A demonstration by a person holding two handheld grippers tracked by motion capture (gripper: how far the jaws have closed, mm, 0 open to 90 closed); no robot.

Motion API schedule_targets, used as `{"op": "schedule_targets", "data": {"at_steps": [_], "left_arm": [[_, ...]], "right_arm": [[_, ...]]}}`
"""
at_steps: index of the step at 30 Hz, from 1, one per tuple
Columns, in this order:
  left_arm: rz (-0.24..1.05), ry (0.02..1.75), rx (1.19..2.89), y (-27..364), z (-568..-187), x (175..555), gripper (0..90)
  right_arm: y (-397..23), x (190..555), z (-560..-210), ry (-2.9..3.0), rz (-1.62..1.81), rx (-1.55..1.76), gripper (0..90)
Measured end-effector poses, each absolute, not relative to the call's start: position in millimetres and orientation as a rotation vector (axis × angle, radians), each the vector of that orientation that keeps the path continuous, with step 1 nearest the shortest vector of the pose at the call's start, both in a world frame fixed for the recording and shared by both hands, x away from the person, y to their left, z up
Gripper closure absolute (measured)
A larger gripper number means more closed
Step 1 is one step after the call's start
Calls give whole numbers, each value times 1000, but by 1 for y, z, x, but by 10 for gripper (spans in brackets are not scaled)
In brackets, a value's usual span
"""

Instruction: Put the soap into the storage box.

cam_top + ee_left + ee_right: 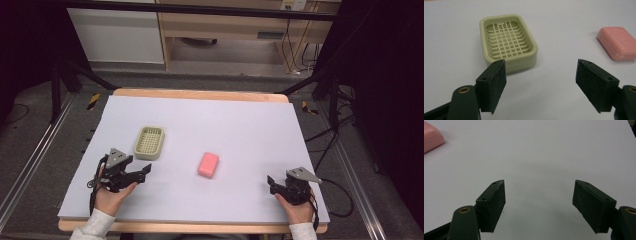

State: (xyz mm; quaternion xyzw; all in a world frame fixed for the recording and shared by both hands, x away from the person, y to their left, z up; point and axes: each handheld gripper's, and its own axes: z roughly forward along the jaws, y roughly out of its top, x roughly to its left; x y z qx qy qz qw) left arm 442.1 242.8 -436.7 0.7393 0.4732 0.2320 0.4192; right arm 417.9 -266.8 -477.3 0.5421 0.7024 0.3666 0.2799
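Near the table's point(250, 107) front-left corner the left gripper point(145, 172) hovers with jaws spread, holding nothing; the green soap dish point(149, 142) sits just beyond it, the pink soap point(208, 164) mid-table, and the right gripper point(271, 183), jaws apart and empty, near the front-right corner

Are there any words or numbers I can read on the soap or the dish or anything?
None can be read.
Pink soap: no letters show.
Green soap dish: only a grid, no words.
Label on the wooden shelf behind the table: too small and blurred to read.
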Motion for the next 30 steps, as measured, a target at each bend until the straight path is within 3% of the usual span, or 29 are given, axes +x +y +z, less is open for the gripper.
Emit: {"op": "schedule_targets", "data": {"at_steps": [16,30], "left_arm": [[574,1159,1856,232,-422,451,228],[546,1098,1888,200,-409,461,226]], "right_arm": [[-266,418,-477,1881,975,1456,267],[-265,418,-476,1872,976,1462,273]]}}
